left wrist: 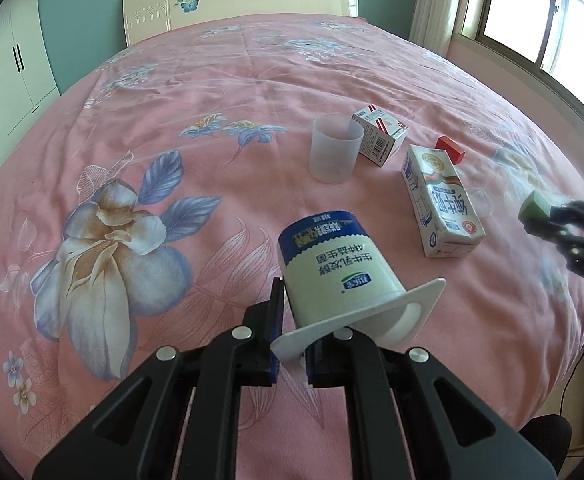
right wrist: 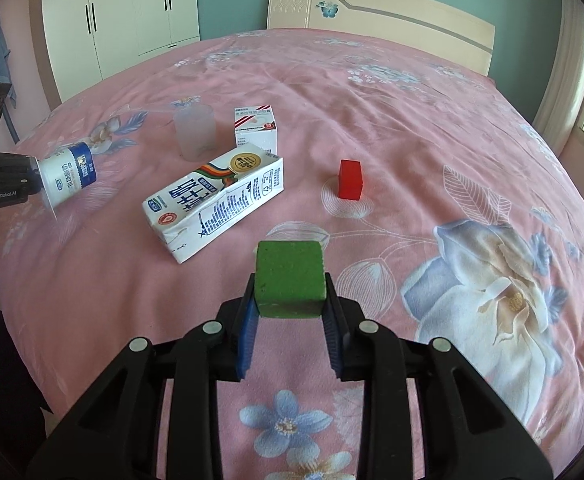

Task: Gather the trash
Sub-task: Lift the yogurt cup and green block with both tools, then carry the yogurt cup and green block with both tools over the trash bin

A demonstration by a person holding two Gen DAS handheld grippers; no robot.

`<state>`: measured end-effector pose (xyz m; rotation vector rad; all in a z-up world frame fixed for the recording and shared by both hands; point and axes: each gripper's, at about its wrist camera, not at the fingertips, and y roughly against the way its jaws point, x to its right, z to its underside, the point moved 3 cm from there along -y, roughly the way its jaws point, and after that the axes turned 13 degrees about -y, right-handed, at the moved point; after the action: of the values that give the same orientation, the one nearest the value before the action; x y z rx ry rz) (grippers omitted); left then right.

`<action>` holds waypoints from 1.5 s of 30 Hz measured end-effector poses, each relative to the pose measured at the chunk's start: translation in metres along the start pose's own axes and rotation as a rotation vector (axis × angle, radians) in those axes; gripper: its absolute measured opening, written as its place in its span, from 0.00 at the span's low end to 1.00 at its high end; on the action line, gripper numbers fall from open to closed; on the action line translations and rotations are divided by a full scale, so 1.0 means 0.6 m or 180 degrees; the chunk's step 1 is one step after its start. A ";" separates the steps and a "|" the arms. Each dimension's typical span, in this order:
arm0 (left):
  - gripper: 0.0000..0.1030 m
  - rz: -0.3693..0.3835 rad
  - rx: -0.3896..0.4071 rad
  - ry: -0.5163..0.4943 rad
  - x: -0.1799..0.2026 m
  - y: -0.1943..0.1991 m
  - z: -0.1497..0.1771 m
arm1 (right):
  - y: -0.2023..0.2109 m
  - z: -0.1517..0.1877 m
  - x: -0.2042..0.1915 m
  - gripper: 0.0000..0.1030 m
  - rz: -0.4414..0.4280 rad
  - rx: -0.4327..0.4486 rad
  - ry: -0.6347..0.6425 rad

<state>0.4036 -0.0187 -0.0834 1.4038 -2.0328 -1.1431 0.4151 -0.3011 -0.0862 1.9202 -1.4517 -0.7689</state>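
Observation:
My left gripper (left wrist: 292,344) is shut on the flat white rim of a blue-and-white yogurt cup (left wrist: 332,268), which hangs tilted above the pink bedspread (left wrist: 172,120). In the right wrist view that cup (right wrist: 68,178) and the left gripper (right wrist: 32,178) show at the far left. My right gripper (right wrist: 290,312) is shut on a green block (right wrist: 290,276) held above the bed; it also shows at the right edge of the left wrist view (left wrist: 534,208). A crushed milk carton (right wrist: 212,204) (left wrist: 440,200) lies on its side on the bed between the two grippers.
On the bed behind the carton stand a translucent plastic cup (right wrist: 194,132), a small white box (right wrist: 256,128) and a red block (right wrist: 350,179). Beyond are a headboard (right wrist: 372,8), a white wardrobe (right wrist: 132,12) on the left and a window (left wrist: 532,12) on the right.

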 end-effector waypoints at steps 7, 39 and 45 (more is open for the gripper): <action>0.11 -0.0036 0.0058 -0.0028 0.004 0.055 0.031 | 0.088 0.036 -0.013 0.30 0.0116 0.0144 0.0065; 0.11 0.0291 -0.0014 -0.0570 0.137 0.186 0.290 | 0.260 0.326 -0.216 0.30 -0.0571 -0.0104 0.0388; 0.11 0.0370 -0.0291 -0.0547 0.153 0.143 0.362 | 0.219 0.389 -0.247 0.30 -0.0627 -0.0349 0.0459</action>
<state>0.1621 -0.0045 -0.1492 1.1631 -2.1180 -1.3275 0.1242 -0.2145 -0.1249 2.0096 -1.1239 -0.7640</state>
